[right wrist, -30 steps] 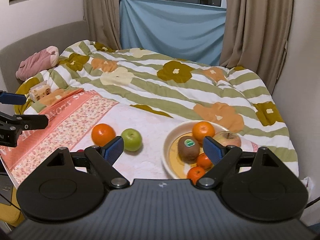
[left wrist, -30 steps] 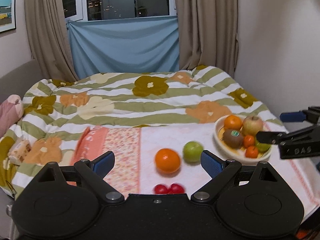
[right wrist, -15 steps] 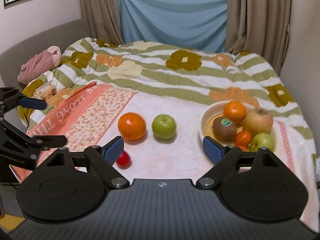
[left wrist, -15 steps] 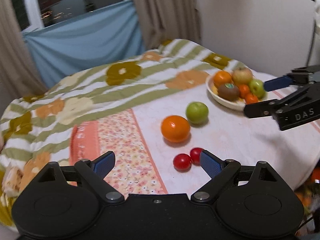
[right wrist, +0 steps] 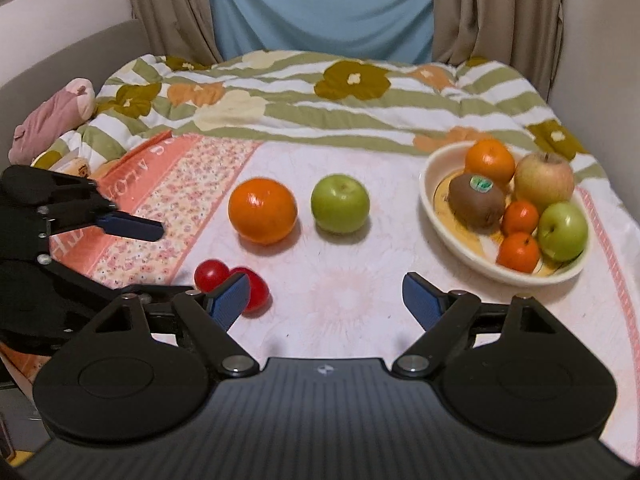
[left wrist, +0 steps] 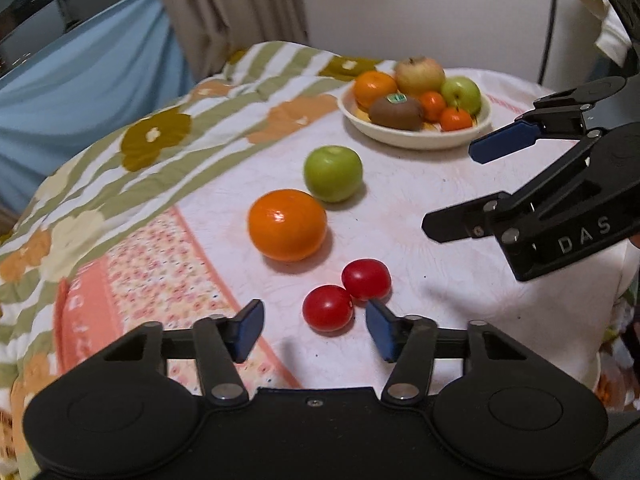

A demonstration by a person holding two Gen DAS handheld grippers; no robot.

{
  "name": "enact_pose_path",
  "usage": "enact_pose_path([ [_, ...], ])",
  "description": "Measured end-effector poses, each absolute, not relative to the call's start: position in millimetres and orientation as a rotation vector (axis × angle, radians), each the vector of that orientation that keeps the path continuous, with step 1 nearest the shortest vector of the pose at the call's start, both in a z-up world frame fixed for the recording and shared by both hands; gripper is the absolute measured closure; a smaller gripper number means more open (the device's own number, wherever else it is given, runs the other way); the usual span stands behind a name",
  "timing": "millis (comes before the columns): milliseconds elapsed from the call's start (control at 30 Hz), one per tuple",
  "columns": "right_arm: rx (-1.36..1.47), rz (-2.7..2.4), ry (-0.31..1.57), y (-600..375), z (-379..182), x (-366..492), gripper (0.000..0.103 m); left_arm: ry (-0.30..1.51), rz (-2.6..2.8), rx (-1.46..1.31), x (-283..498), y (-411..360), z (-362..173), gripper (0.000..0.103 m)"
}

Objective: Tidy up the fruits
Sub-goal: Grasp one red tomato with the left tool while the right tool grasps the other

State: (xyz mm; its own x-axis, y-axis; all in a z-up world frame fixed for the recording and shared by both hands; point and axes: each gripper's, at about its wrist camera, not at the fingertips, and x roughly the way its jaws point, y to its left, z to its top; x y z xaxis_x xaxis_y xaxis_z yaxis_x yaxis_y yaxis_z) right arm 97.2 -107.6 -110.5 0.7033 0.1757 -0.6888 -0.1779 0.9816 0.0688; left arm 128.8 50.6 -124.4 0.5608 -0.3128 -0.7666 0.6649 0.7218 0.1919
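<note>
The left gripper (left wrist: 315,330) gapes wide, empty, just short of two tomatoes (left wrist: 346,294). The right gripper (right wrist: 326,300) hangs equally wide and empty, near the bowl (right wrist: 448,224).

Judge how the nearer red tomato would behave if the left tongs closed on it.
The nearer tomato looks smooth and glossy, so it may slip. Round on soft cloth, it could roll and nudge the second tomato touching it. Probably light and bruisable; the open left tongs should squeeze gently.

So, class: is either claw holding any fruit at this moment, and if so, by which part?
Nothing is held. The left claw and the right claw are both open and empty; the two red tomatoes lie untouched on the cloth.
</note>
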Motion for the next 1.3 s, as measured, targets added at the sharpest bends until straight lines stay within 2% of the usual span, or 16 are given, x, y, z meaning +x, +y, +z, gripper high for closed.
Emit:
enact_pose_path([
  [367, 0.017, 0.179, 0.804, -102.7, -134.5, 108.5, 0.007, 0.807, -0.672, 0.548, 147.2, 40.6, -151.2, 0.054],
  [500, 0.014, 0.201, 0.817, -98.0, -139.1, 114.7, 0.013, 0.809, -0.687, 0.537, 150.4, 40.7, -154.4, 0.065],
  [600, 0.002, 0.233, 0.825, -91.4, -141.6, 118.5, 0.021, 0.804, -0.694, 0.531, 150.8, 41.4, -155.1, 0.066],
  [700, -0.008, 0.260, 0.830, -84.1, -143.5, 122.0, 0.025, 0.806, -0.695, 0.533, 150.1, 42.3, -154.5, 0.066],
  [900, -0.044, 0.305, 0.844, -71.3, -145.8, 132.9, 0.027, 0.800, -0.620, 0.600, 143.0, 48.5, -153.6, 0.066],
  [1100, -0.091, 0.361, 0.853, -56.9, -148.2, 141.8, 0.028, 0.836, -0.569, 0.550, 142.0, 62.4, -152.4, 0.066],
  [1167, -0.105, 0.374, 0.858, -52.2, -149.3, 144.1, 0.031, 0.845, -0.553, 0.535, 141.2, 65.0, -152.2, 0.066],
  [1300, -0.122, 0.403, 0.876, -44.3, -153.1, 147.1, 0.046, 0.865, -0.516, 0.485, 142.3, 68.7, -151.3, 0.066],
])
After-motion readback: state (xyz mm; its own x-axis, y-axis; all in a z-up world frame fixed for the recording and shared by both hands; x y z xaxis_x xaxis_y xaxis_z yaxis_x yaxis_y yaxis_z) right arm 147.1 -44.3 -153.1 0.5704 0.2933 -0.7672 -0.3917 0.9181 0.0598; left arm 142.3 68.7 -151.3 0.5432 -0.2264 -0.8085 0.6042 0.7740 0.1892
